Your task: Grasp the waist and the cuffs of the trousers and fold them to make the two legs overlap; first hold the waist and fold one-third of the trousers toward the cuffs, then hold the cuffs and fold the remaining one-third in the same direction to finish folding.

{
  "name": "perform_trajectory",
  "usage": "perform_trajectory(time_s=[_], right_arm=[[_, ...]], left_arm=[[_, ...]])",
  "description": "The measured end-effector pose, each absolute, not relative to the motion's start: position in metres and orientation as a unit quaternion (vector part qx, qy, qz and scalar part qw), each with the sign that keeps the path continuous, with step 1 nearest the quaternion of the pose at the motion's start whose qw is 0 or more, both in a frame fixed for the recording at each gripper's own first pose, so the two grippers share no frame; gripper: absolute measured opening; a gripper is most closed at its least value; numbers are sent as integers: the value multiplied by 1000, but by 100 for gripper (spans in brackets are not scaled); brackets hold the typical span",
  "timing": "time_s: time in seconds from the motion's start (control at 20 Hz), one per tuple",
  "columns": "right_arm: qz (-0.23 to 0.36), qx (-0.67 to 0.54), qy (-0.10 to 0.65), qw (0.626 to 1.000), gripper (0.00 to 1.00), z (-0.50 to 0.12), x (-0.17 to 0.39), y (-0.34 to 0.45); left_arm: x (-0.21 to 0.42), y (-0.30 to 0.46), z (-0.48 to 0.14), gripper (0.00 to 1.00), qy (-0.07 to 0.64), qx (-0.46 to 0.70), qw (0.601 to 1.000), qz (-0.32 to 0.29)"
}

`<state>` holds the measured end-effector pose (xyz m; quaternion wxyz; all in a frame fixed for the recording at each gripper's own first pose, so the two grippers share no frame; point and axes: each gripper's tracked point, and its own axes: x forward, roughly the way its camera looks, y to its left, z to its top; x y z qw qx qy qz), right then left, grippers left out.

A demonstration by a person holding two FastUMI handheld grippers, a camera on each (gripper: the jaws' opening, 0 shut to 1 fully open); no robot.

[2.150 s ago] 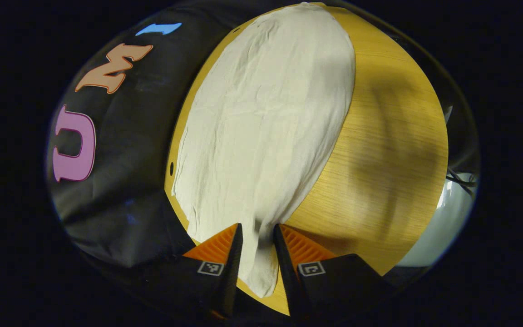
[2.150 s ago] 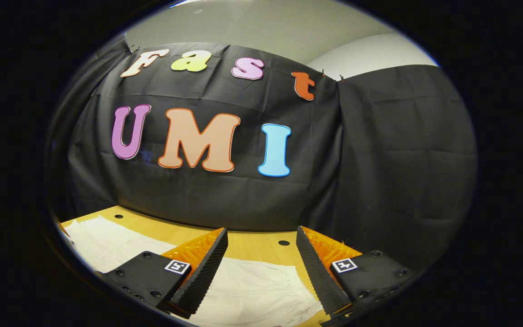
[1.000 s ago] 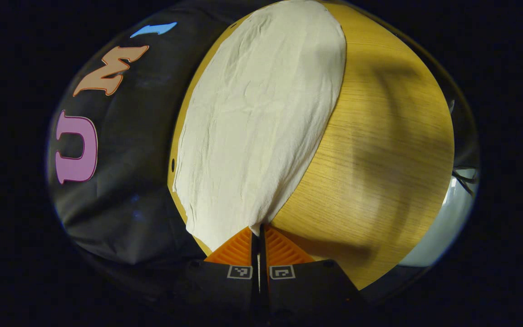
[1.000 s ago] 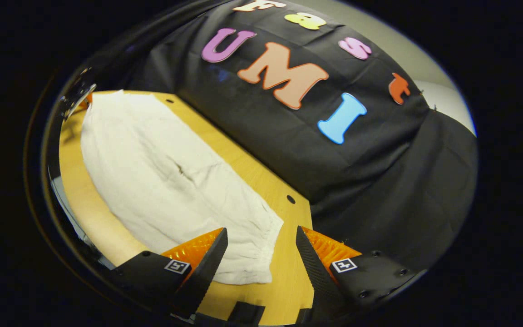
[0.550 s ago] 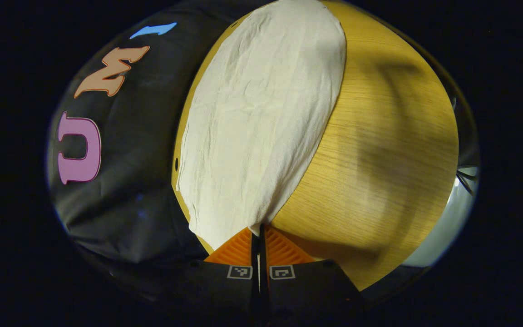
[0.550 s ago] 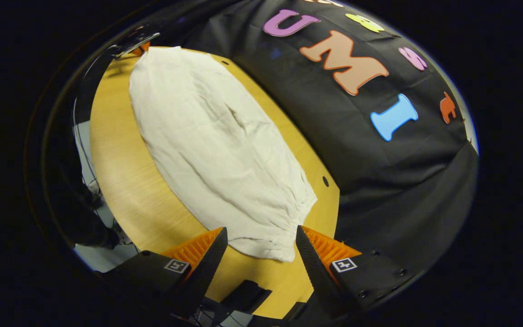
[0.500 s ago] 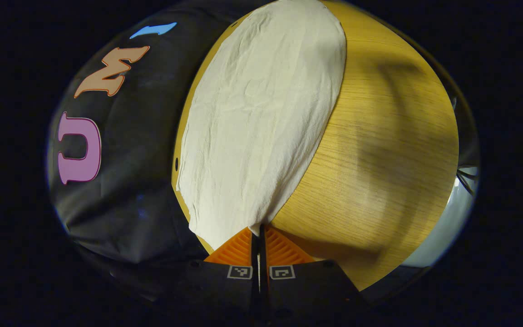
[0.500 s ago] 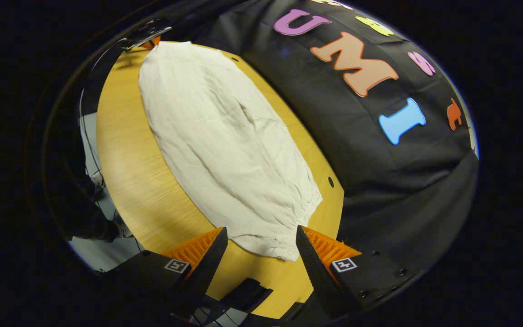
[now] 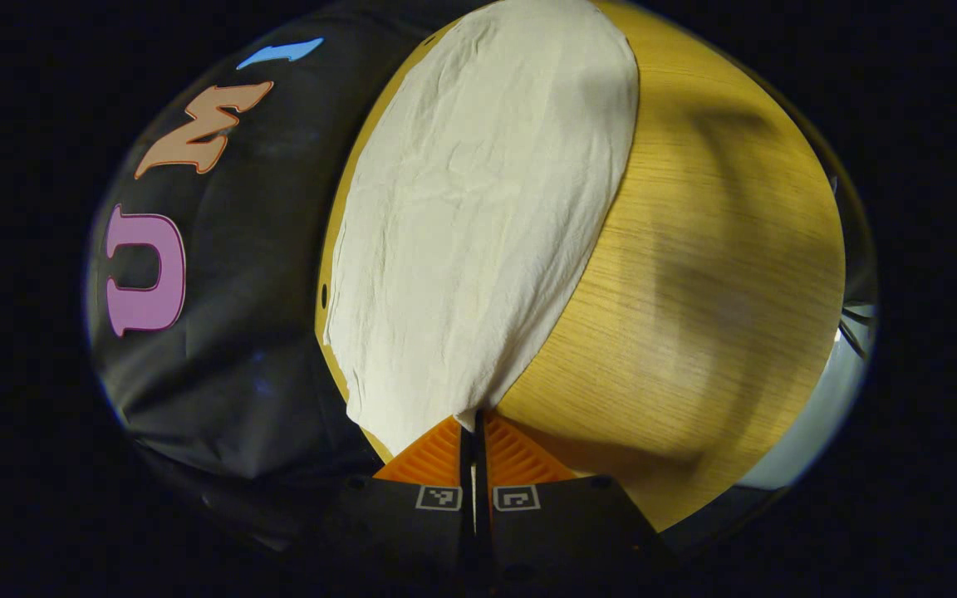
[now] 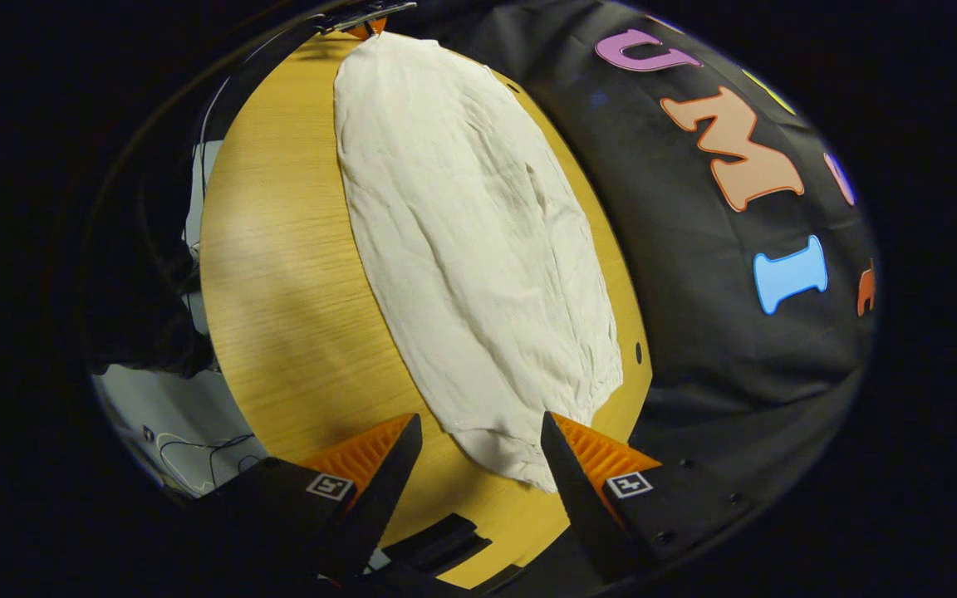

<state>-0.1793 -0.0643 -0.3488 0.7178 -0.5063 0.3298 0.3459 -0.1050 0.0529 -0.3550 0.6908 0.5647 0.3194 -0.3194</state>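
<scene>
Wooden table (image 10: 279, 274): trousers (image 10: 478, 249) flat; left gripper (image 9: 475, 419) still pinching cuff corner, right gripper (image 10: 478, 453) spread, now lower over waist end

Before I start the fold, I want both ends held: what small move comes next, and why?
Probably ease the right gripper forward and close it on the waist. Its fingers stand open astride that gathered edge, gripping nothing yet, while the left gripper is shut on the cuffs at the far end. The trousers lie flat on the table, so nothing can lift until both ends are held.
</scene>
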Motion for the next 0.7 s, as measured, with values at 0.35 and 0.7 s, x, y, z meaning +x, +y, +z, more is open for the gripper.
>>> perform_trajectory(time_s=[0.35,0.7], right_arm=[[319,-487,331,742,86,-359,-150,-65],[345,-545,303,701,22,-379,-146,-54]], left_arm=[[-105,53,-356,0,325,568,690,-310],[-106,53,-355,0,337,559,700,-288]])
